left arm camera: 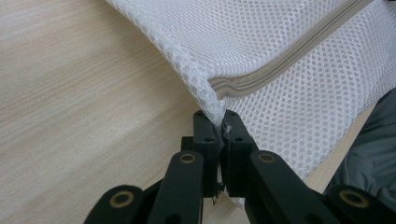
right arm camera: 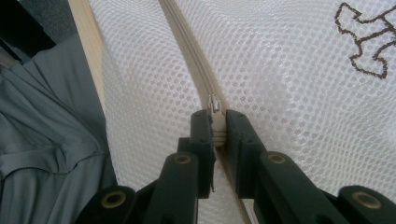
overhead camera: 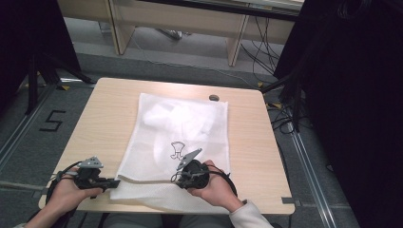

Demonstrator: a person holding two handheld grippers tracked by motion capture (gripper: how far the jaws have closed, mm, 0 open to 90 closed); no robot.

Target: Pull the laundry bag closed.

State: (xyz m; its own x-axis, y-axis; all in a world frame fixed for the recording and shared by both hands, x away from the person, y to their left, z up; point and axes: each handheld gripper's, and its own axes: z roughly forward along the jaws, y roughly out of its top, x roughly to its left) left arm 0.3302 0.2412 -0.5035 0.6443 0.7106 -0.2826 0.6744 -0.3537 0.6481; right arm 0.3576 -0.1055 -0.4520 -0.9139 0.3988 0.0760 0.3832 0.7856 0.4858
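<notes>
A white mesh laundry bag (overhead camera: 180,137) lies flat on the wooden table (overhead camera: 104,118), with a small brown outline figure (overhead camera: 177,149) printed on it and white fabric inside. A beige zipper (overhead camera: 142,180) runs along its near edge. My left gripper (overhead camera: 115,181) is at the bag's near left corner (left arm camera: 212,100), shut on the mesh beside the zipper's end (left arm camera: 243,84). My right gripper (overhead camera: 177,179) sits over the zipper line near the bag's middle. In the right gripper view its jaws pinch the zipper pull (right arm camera: 215,122) on the zipper track (right arm camera: 189,46).
A small dark round object (overhead camera: 214,97) lies at the table's far edge behind the bag. Light-wood furniture legs and cables stand beyond the table. Grey clothing of the person (right arm camera: 42,149) hangs below the near edge. Dark curtains flank both sides.
</notes>
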